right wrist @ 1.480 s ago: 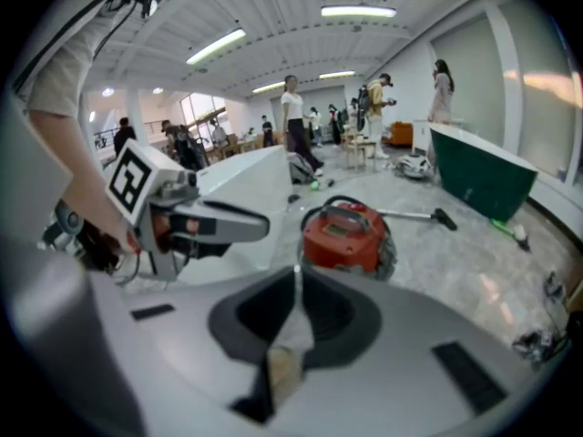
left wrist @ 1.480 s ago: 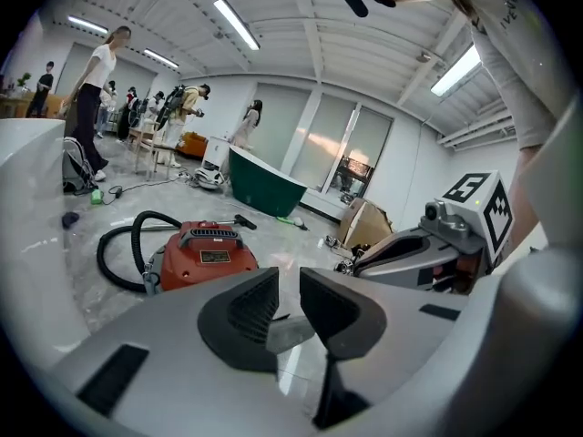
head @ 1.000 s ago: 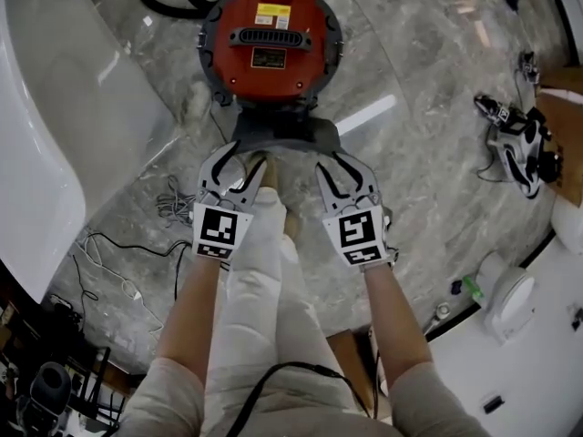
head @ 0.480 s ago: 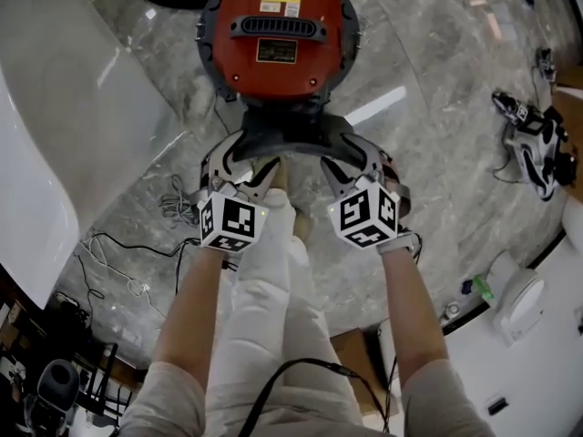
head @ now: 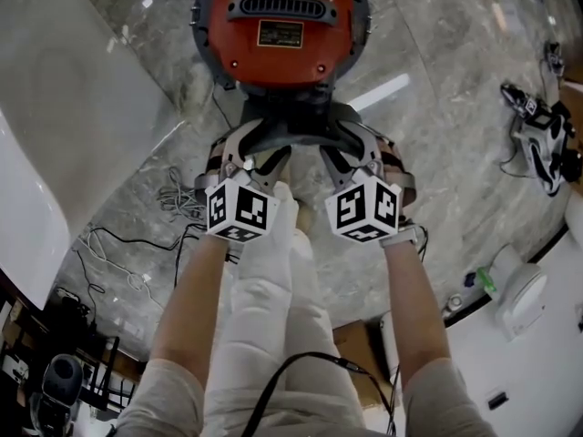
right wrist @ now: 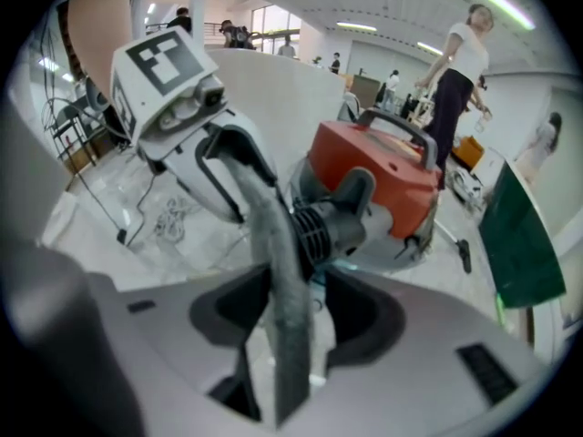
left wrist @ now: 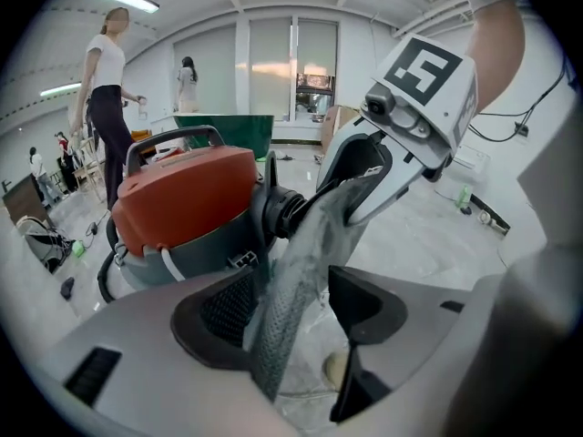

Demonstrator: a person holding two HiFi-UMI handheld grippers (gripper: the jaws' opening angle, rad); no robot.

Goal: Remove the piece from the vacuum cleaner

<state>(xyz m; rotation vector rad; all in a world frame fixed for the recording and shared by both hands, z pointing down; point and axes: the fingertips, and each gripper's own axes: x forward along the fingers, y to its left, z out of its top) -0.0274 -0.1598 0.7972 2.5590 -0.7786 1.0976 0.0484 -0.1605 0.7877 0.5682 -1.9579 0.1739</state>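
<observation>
Marble floor (head: 437,153); cables (head: 173,206) | left gripper (head: 253,157), right gripper (head: 351,153): open, just narrowing, astride piece (left wrist: 290,271)

Left gripper (head: 248,157) and right gripper (head: 352,157), jaws just closing, straddle the grey piece (head: 291,133) before the vacuum cleaner (head: 278,39).

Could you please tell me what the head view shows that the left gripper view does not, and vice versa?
Only the head view shows the tangle of thin cables on the floor. Only the left gripper view shows people standing in the background and a green panel. Both show the red vacuum cleaner and the grey piece at its front.
</observation>
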